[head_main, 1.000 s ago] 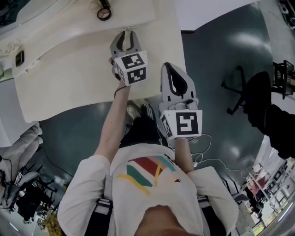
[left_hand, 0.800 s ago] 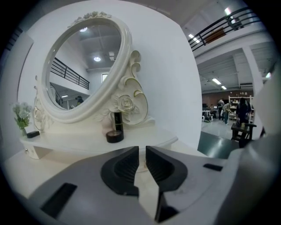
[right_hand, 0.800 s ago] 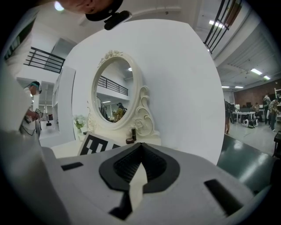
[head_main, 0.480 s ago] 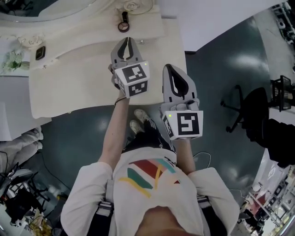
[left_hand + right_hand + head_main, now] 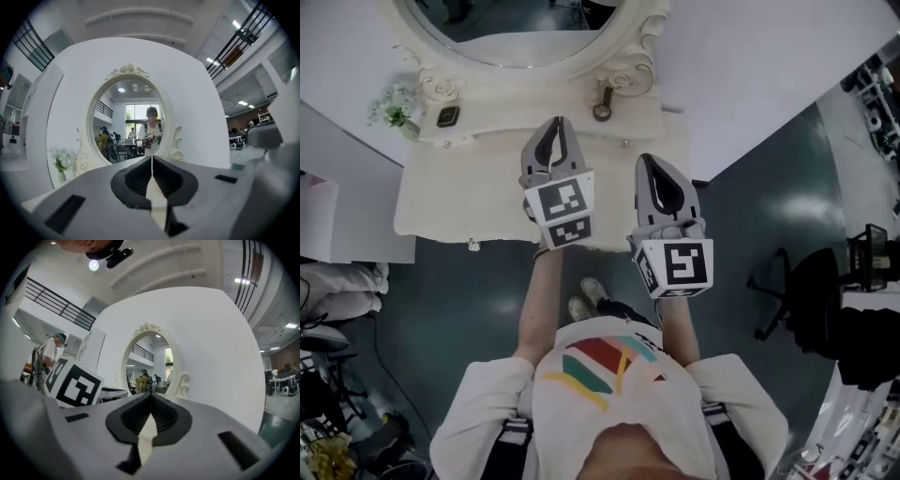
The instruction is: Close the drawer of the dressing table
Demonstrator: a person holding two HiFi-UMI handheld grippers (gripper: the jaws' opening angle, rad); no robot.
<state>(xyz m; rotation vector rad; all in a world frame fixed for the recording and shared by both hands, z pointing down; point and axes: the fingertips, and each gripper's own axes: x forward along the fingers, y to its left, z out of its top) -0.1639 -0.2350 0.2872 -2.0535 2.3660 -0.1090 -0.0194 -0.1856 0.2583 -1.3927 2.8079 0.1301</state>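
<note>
Cream dressing table with oval mirror; left gripper and right gripper both clenched, empty.

Glossy dark floor, white wall

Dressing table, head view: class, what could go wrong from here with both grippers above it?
1. The left gripper and right gripper point level at the mirror; a forward push might strike its frame, the flowers or the ringed object.
2. Both have shut, empty fingers above the table top; its front face is hidden from above, so a slightly open drawer could go unnoticed.
</note>
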